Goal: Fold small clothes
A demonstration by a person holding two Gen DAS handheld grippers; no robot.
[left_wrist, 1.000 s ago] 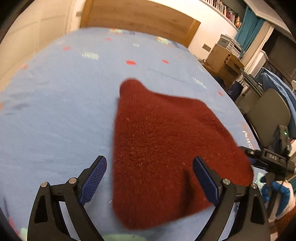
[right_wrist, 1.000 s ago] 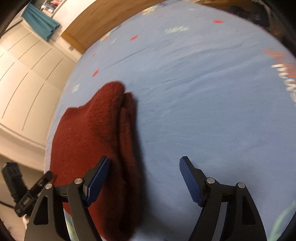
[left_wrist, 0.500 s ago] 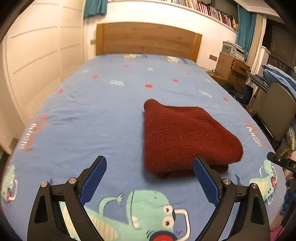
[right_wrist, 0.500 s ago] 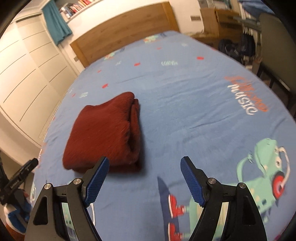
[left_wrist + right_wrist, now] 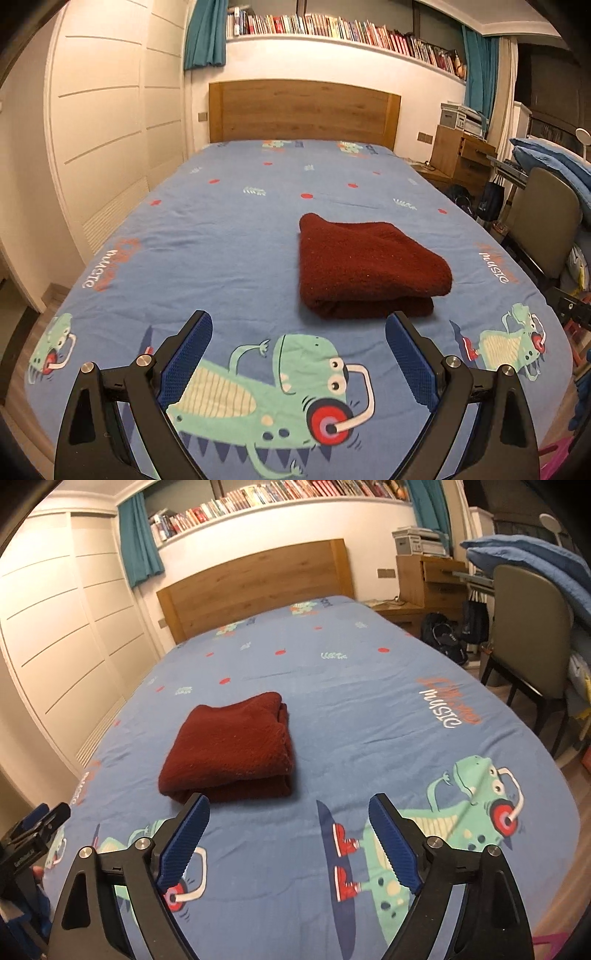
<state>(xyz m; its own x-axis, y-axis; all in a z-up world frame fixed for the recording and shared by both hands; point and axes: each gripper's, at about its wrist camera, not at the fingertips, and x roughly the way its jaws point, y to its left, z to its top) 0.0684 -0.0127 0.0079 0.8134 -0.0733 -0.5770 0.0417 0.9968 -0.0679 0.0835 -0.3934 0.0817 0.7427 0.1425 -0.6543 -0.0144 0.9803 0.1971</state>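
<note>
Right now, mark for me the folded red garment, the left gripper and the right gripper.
folded red garment (image 5: 365, 262), left wrist view, middle of its top layer.
left gripper (image 5: 298, 354), left wrist view, midway between its open blue fingertips.
right gripper (image 5: 289, 829), right wrist view, midway between its open blue fingertips.

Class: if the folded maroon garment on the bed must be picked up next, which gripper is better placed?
Marginally the right gripper: the maroon garment lies just beyond its left finger. Both grippers are open and empty.
</note>
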